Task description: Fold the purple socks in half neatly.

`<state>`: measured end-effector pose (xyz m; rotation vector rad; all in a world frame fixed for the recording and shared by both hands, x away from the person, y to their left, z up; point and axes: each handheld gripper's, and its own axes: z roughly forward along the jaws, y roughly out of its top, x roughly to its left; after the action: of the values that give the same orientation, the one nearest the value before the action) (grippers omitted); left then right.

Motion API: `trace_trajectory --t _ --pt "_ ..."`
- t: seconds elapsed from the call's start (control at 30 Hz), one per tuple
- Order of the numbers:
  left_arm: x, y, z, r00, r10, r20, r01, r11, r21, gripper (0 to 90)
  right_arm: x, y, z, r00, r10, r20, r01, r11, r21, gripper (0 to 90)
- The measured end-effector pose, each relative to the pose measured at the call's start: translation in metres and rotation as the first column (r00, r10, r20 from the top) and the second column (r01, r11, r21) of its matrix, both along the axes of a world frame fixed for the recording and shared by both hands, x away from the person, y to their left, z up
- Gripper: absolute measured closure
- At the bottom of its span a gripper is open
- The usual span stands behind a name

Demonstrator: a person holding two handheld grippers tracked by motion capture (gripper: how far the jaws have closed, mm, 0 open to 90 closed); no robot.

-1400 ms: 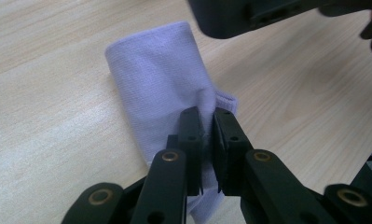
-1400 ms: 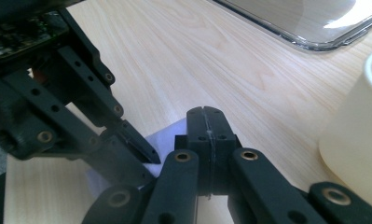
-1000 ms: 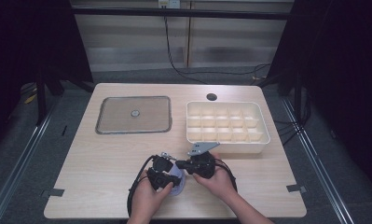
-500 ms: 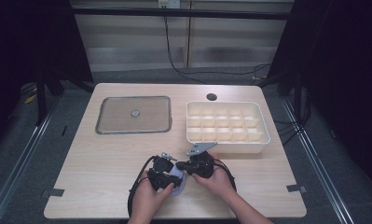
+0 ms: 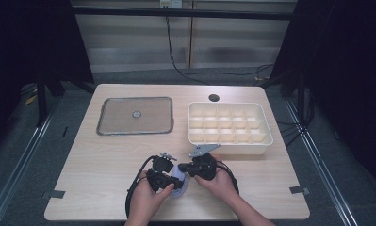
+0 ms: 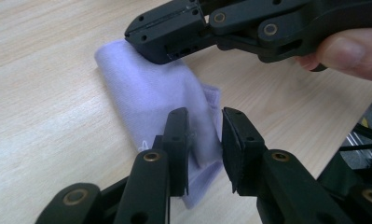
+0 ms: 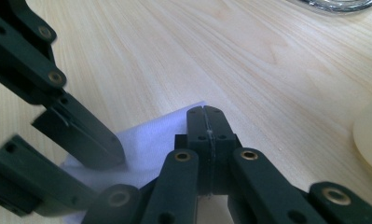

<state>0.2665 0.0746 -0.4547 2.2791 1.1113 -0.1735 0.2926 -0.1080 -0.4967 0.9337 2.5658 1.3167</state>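
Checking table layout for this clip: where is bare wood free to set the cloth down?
Free: the strip left of the tongs, below the metal tray, and the near right corner below the compartment box. Crowded: around the lilac cloth, where both tongs meet.

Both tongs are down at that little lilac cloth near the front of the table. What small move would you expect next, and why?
Probably the left tongs draw back off the lilac cloth. Their jaws have just been opening and stand apart around its folded near end, no longer pinching it. The right tongs are shut at the cloth's other end, so the fold seems to be in their keeping.
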Motion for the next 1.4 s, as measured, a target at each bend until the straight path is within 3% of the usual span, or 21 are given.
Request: trace_trajectory --t 0.13,0.4,0.53,0.67,0.93,1.07,1.23,1.4 --pt "0.003 0.005 0.008 0.9993 0.036 0.01 -0.036 0.999 -0.028 72.6 0.001 -0.001 -0.001 1.0 0.001 -0.003 -0.001 1.0 0.0 90.0" --pt "0.013 0.009 0.018 0.9982 0.057 0.022 -0.056 0.9977 -0.039 74.7 -0.001 -0.002 -0.001 1.0 -0.008 -0.001 0.008 0.9998 -0.017 90.0" --pt "0.019 0.008 0.013 0.9979 0.064 0.013 -0.064 0.9979 -0.008 79.3 0.0 -0.003 -0.002 0.9999 -0.012 0.0 0.012 0.9996 -0.026 90.0" --pt "0.022 0.006 0.009 0.9978 0.067 0.004 -0.067 0.9977 -0.009 80.6 0.0 -0.004 -0.003 0.9999 -0.012 0.006 0.012 0.9994 -0.031 90.0" --pt "0.011 -0.001 -0.003 0.999 0.045 -0.007 -0.045 0.999 -0.004 80.1 0.0 -0.004 -0.002 0.9999 -0.012 0.007 0.012 0.9995 -0.031 90.0" --pt "0.008 -0.003 -0.013 0.9994 0.033 -0.004 -0.033 0.9993 0.017 80.2 -0.002 -0.002 -0.002 0.9999 -0.011 0.001 0.011 0.9995 -0.03 90.0" --pt "0.004 -0.005 -0.013 0.999 0.032 0.031 -0.034 0.9987 0.04 82.5 -0.001 -0.002 -0.002 0.9999 -0.004 0.01 0.005 0.9995 -0.031 90.0" --pt "0.003 -0.004 -0.012 0.9988 0.044 0.019 -0.045 0.9987 0.023 82.3 -0.002 -0.001 -0.002 0.9999 -0.005 0.011 0.005 0.9994 -0.034 90.0"
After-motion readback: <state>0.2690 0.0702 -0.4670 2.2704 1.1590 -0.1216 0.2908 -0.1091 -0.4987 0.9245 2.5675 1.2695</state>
